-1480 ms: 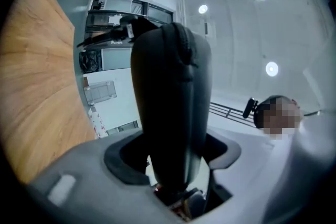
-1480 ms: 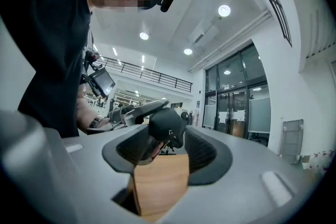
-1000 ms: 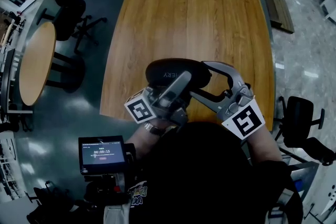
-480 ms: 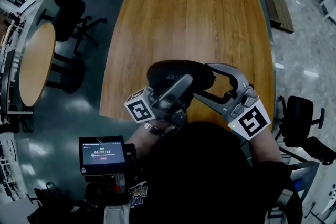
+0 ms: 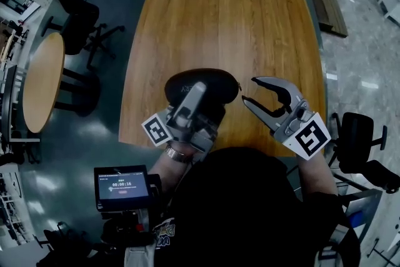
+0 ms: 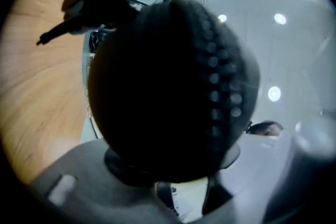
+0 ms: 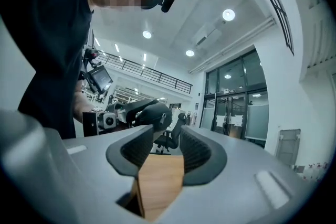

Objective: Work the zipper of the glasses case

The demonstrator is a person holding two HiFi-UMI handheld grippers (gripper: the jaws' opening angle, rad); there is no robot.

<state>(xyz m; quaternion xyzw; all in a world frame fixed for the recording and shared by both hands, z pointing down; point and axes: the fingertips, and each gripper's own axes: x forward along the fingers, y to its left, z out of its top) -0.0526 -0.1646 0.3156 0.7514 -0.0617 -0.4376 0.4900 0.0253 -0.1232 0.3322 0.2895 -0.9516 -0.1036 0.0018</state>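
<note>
Table (image 5: 250, 28); black oval case (image 5: 203, 79) in left tool (image 5: 199, 93), just tightened; right tool (image 5: 249, 90) closing, empty

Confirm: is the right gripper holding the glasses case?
No, the right gripper is empty: its jaws, just closed partway, stand apart with only table between them.

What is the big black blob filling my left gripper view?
Observer: The glasses case. The head view shows the left gripper gripping it; its jaws just closed further on it.
Operator: Where's the other gripper?
Observer: The right gripper is off to the case's right, not touching it.
Operator: Is it holding anything?
Observer: No. Its own view shows only the table between its jaws, which have just been closing.
</note>
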